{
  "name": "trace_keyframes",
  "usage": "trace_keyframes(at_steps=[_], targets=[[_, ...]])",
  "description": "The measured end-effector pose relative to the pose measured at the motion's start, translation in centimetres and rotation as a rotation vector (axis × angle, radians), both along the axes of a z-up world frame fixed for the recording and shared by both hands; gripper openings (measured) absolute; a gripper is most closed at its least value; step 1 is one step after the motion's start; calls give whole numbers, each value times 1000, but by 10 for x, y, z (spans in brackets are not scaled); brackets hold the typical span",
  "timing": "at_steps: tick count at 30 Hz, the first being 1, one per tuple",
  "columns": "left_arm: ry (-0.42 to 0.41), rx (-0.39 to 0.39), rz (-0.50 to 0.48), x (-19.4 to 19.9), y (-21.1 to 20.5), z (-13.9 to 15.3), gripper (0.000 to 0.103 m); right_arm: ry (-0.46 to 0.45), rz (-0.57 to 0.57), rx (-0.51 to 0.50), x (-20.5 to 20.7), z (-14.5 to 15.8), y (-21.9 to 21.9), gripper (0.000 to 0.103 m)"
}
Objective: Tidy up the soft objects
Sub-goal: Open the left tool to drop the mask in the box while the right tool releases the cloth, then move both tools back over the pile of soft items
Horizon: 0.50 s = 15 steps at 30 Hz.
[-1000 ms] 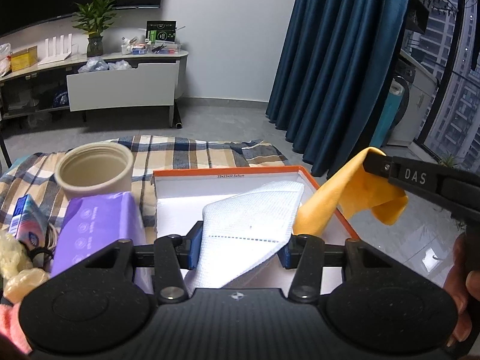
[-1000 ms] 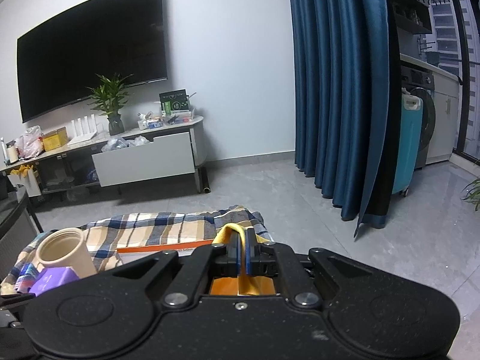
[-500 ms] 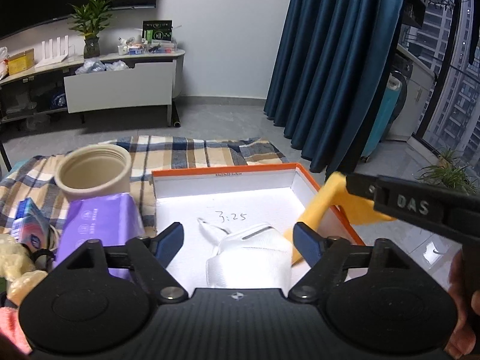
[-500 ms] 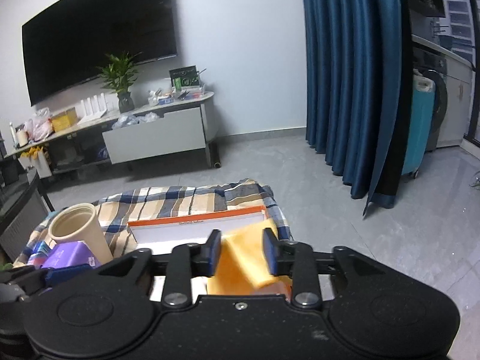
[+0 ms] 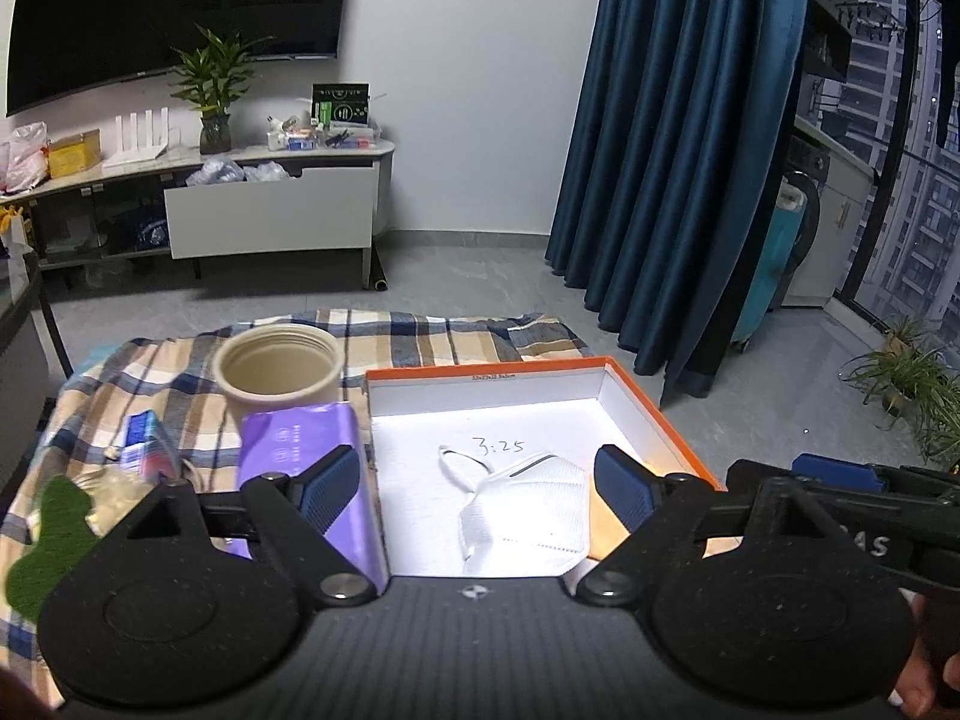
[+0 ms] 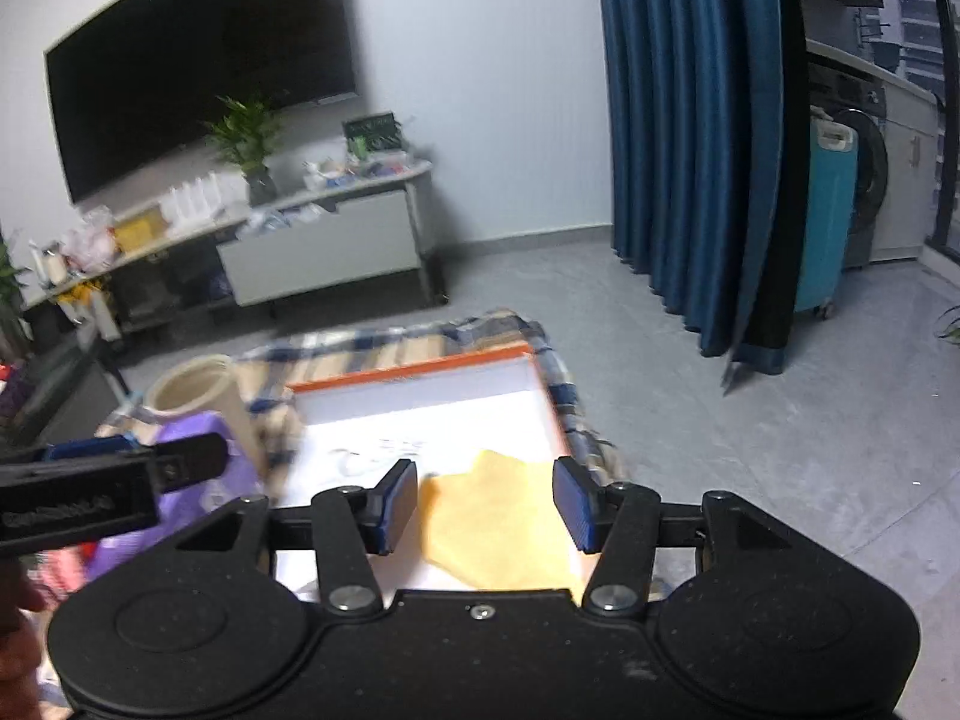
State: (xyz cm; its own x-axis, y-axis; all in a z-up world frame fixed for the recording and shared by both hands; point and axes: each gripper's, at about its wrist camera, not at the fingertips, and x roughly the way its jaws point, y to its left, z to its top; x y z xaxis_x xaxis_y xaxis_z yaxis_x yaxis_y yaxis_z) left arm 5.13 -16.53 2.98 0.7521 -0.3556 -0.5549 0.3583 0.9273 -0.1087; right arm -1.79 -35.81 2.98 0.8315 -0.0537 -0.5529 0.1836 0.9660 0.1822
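Note:
A white face mask (image 5: 522,510) lies on the white floor of an orange-rimmed box (image 5: 486,369). My left gripper (image 5: 477,486) hovers over it with its jaws still opening, the pads well clear of the mask. A yellow cloth (image 6: 498,522) lies flat in the box's (image 6: 420,369) near right corner. Above it my right gripper (image 6: 485,504) has its jaws opening too, and nothing touches its pads. Each gripper shows from the side in the other's view: the right gripper (image 5: 840,480) and the left gripper (image 6: 120,462).
The box rests on a plaid cloth (image 5: 420,330) on the floor. Left of it are a purple tissue pack (image 5: 306,438), a beige cup (image 5: 279,369), a small colourful packet (image 5: 144,438) and a green fuzzy piece (image 5: 51,531). Blue curtains (image 5: 672,150) hang at the right.
The left gripper let go of the mask, which dropped into the box. The right gripper released the yellow cloth, which now lies in the box. Both grippers drew back a little.

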Motion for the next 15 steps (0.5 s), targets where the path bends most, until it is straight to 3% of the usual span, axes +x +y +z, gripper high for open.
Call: trace_keyframes(at_steps=[15], targets=[[-30,58,49,-30,36,10,91,-64,69,18,-29,26,57,65]])
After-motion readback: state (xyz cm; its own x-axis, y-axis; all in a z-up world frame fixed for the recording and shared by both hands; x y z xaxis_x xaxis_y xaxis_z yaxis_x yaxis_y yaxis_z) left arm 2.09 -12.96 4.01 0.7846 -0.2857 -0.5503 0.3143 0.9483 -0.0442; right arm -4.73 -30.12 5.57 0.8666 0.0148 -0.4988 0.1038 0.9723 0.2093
